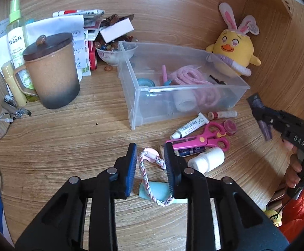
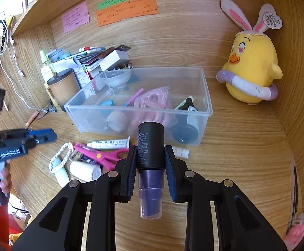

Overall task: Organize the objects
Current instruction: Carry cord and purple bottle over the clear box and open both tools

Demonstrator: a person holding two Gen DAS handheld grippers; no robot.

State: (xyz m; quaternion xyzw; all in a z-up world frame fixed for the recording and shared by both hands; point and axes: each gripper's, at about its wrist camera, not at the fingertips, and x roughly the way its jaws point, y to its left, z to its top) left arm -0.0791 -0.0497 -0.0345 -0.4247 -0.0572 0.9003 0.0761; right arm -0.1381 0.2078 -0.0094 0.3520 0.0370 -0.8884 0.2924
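My left gripper [image 1: 149,146] stands open over the desk, its fingers either side of a pink-and-white braided cord [image 1: 144,173] tied to a pale blue thing [image 1: 159,191] lying on the wood. The pads do not press on the cord. My right gripper [image 2: 150,147] is shut on a bottle [image 2: 150,144] with a black cap and a purple body, held above the desk in front of the clear plastic bin [image 2: 202,108]. In the left wrist view the right gripper [image 1: 256,106] shows at the right edge. Pink scissors [image 1: 206,140], a white tube [image 1: 190,128] and a small white bottle [image 1: 207,160] lie loose beside the bin.
The bin holds a pink cord bundle [image 1: 190,77], a tape roll and a dark bottle [image 2: 190,113]. A lidded brown mug [image 1: 51,71], a spray bottle [image 1: 16,31], papers and a bowl of beads [image 1: 112,54] crowd the back left. A yellow plush chick [image 1: 233,52] sits in the back right corner.
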